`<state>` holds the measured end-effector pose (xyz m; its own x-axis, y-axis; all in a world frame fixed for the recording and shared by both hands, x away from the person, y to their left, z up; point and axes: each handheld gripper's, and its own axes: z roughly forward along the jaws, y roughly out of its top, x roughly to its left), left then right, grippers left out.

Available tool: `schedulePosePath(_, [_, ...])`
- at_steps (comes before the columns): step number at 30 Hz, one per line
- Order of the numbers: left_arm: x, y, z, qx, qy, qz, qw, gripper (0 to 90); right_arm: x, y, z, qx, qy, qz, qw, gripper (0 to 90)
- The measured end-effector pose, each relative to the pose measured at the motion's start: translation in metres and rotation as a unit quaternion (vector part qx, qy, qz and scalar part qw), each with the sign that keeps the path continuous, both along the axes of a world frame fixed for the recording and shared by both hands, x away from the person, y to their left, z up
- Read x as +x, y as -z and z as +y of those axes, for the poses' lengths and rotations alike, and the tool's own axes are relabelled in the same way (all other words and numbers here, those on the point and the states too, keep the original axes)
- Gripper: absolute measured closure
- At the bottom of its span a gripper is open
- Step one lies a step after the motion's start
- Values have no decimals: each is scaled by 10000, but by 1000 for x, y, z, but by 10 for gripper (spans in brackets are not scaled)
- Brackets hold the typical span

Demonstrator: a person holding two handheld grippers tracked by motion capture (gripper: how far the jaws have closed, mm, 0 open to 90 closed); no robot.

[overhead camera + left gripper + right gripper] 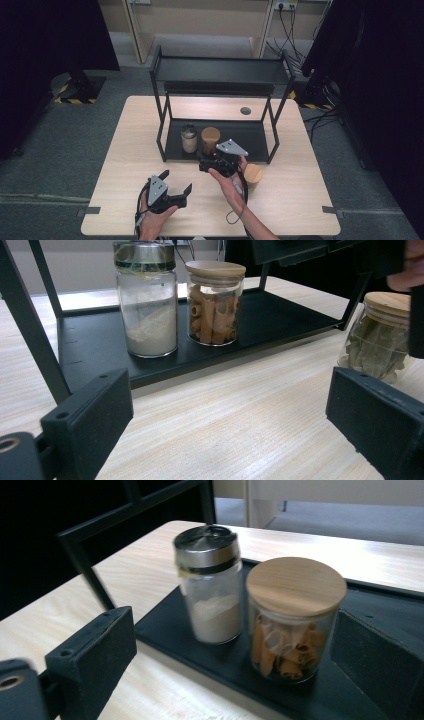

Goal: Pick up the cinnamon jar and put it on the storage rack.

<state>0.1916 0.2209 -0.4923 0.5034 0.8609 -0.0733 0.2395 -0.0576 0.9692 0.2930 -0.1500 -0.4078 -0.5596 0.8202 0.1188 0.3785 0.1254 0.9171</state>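
Wooden surface (130,165) carries a black rack (250,142); two jars (295,620) stand on its shelf, one jar of leaves (382,332) remains outside. Our right tongs (210,165) and left tongs (175,187) gape empty.

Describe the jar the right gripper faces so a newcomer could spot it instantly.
Find the black two-tier rack on the wooden table. Two jars share its bottom shelf; take the right one, the cinnamon-stick jar. Its flat wooden lid and brown rolled sticks distinguish it from the metal-capped powder jar.
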Motion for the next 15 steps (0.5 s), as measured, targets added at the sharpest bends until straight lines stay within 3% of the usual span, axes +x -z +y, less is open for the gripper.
schedulePosePath(15, [0, 0, 0, -10, -19, 3, 10000, 42, -21, 9, -37, 262, -589, -95, 9979, 49])
